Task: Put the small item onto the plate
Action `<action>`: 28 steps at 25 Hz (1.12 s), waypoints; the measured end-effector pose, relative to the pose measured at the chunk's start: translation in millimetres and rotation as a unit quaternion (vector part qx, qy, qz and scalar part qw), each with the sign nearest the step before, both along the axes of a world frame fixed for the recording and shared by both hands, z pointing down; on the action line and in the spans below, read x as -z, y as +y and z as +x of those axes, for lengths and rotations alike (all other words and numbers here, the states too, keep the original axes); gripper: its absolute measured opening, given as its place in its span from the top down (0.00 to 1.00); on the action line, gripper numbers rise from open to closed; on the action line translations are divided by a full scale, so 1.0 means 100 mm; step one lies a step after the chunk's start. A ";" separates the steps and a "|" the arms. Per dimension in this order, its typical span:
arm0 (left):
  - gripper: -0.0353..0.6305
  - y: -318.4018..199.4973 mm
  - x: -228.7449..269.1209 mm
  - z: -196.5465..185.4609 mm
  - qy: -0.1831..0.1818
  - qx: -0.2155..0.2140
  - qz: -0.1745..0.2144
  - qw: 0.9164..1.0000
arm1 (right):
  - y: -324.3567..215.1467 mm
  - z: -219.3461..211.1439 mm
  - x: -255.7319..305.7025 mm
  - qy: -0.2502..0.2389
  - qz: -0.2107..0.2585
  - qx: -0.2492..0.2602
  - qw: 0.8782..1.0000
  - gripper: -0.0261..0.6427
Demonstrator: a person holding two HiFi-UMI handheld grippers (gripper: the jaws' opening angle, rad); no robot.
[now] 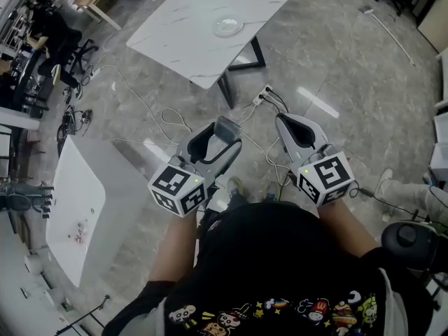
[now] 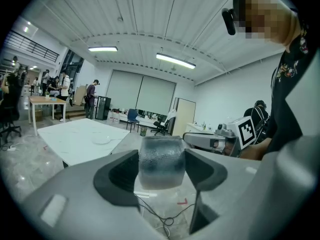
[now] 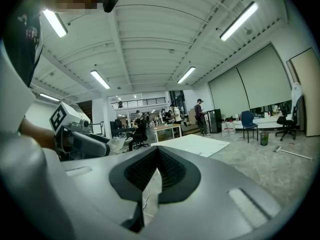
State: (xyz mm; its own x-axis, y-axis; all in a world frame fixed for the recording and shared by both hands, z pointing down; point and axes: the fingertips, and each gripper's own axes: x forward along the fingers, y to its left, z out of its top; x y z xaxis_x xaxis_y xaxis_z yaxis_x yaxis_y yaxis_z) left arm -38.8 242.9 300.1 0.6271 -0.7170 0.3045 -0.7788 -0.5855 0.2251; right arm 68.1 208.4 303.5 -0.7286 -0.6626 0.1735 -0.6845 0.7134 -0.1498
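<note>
Two grippers, 1 small item, 1 plate: you're holding both grippers near your chest, standing over a grey stone-look floor [image 1: 336, 61]. Your left gripper [image 1: 222, 137] is clamping the small item [image 2: 161, 164], a cloudy grey cylinder, btwn its pads, well apart from the plate [image 1: 228, 25]. Your right gripper [image 3: 158, 156] is carrying nothing, jaws pressed together. The plate is sitting alone on the far white table [image 1: 182, 33] ahead of you; a 2nd white table [image 1: 84, 187], at your left, is bearing a few tiny bits [image 1: 79, 234]. Cables [image 1: 175, 121] are trailing across the floor. Strip lights [image 2: 175, 60] are glowing on the ribbed ceiling [image 2: 150, 24]; several ppl [image 2: 91, 96] are standing in the bkgd.
</note>
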 end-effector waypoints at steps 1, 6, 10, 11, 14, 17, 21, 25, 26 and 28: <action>0.52 -0.02 -0.02 0.03 -0.001 0.000 -0.001 1.000 | 0.00 0.04 -0.03 0.004 -0.004 0.001 1.000 0.93; 0.52 -0.08 -0.14 0.15 -0.001 0.004 -0.012 1.000 | -0.03 0.31 -0.18 0.018 -0.022 -0.012 1.000 0.93; 0.52 -0.11 -0.15 0.26 -0.005 0.001 -0.015 1.000 | -0.06 0.49 -0.21 0.018 -0.031 -0.020 0.999 0.93; 0.52 -0.13 -0.16 0.27 -0.005 0.000 -0.016 1.000 | -0.08 0.50 -0.22 0.018 -0.032 -0.020 0.999 0.93; 0.52 -0.18 -0.20 0.28 -0.005 -0.003 -0.015 1.000 | -0.14 0.47 -0.27 0.019 -0.033 -0.021 0.999 0.93; 0.52 -0.26 -0.23 0.21 -0.003 -0.006 -0.016 1.000 | -0.23 0.38 -0.27 0.020 -0.029 -0.021 0.999 0.93; 0.52 -0.44 -0.28 0.12 0.001 -0.011 -0.015 1.000 | -0.40 0.33 -0.29 0.020 -0.028 -0.031 0.999 0.93; 0.52 -0.73 -0.29 -0.02 0.006 -0.017 -0.014 1.000 | -0.66 0.24 -0.36 0.025 -0.038 -0.044 0.998 0.93; 0.52 -0.80 -0.29 -0.07 0.006 -0.019 -0.015 1.000 | -0.73 0.18 -0.37 0.028 -0.040 -0.045 0.998 0.93; 0.52 -0.97 -0.31 -0.20 0.003 -0.024 -0.018 1.000 | -0.88 0.02 -0.36 0.032 -0.038 -0.043 0.998 0.93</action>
